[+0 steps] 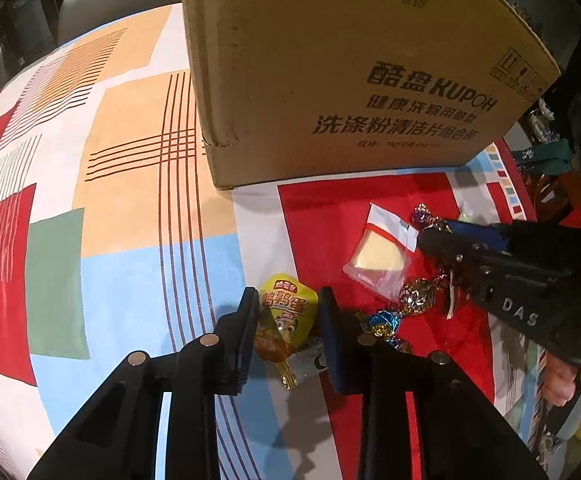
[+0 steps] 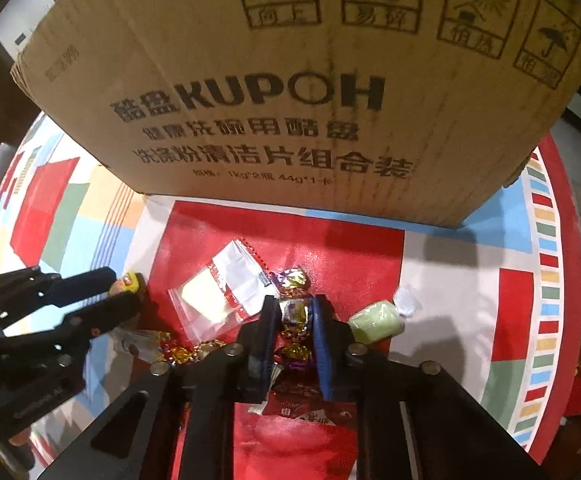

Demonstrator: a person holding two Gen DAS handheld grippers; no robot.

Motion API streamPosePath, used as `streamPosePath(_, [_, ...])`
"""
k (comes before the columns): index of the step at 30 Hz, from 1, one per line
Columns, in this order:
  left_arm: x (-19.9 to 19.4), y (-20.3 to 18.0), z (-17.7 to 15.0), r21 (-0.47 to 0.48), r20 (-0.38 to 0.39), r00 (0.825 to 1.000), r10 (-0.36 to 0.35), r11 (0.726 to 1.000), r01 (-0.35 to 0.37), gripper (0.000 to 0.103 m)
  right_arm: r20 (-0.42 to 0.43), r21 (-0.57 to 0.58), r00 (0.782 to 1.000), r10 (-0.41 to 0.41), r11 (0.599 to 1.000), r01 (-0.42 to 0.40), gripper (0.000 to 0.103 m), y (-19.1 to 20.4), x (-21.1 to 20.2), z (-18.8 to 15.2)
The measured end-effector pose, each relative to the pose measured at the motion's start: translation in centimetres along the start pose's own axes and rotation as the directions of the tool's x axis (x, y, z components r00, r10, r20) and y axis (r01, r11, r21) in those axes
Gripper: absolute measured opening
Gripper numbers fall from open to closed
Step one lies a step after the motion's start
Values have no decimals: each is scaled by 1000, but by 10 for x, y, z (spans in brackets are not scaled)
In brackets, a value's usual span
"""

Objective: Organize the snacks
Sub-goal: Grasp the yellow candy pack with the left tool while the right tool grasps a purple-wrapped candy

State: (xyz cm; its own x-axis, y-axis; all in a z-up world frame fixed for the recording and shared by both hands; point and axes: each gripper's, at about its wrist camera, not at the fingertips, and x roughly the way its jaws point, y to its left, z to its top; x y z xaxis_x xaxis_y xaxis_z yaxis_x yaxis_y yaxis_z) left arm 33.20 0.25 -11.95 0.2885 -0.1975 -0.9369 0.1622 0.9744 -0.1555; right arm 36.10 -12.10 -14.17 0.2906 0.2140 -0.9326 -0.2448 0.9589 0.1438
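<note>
Snacks scattered before cardboard box [image 2: 290,92]; left tongs [image 1: 288,312] straddle yellow packet [image 1: 288,316], right tongs [image 2: 295,312] pinch foil candy [image 2: 295,312] (silver-purple).

So the tabletop [image 1: 130,216] has this loud patchwork cloth on it, red, blue, peach and green blocks with stripes. A big cardboard box [image 2: 290,100] sits at the far side. In front of it, on the red patch, there's a clear zip bag [image 2: 210,300], foil-wrapped candies [image 1: 414,296], a yellow snack packet [image 1: 286,316] and a pale green wrapped sweet [image 2: 376,320], all near each other.
</note>
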Motion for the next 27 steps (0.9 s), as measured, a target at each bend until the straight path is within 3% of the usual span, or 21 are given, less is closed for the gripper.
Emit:
streamPosePath(15, [-44, -5, -6, 4, 83, 996, -36, 999, 36, 26, 75, -46, 997, 7, 999, -4, 17, 35, -31, -8])
streamPosePath(17, [-54, -8, -6, 11, 97, 994, -43, 999, 42, 3, 91, -52, 996, 15, 999, -10, 17, 38, -40, -10])
streamPosePath(22, [-76, -12, -7, 31, 155, 987, -51, 998, 47, 2, 121, -61, 992, 30, 998, -22, 17, 42, -59, -12])
streamPosePath(27, [-77, -17, -7, 53, 141, 988, -62, 997, 55, 2, 124, -67, 991, 49, 997, -40, 17, 33, -73, -20])
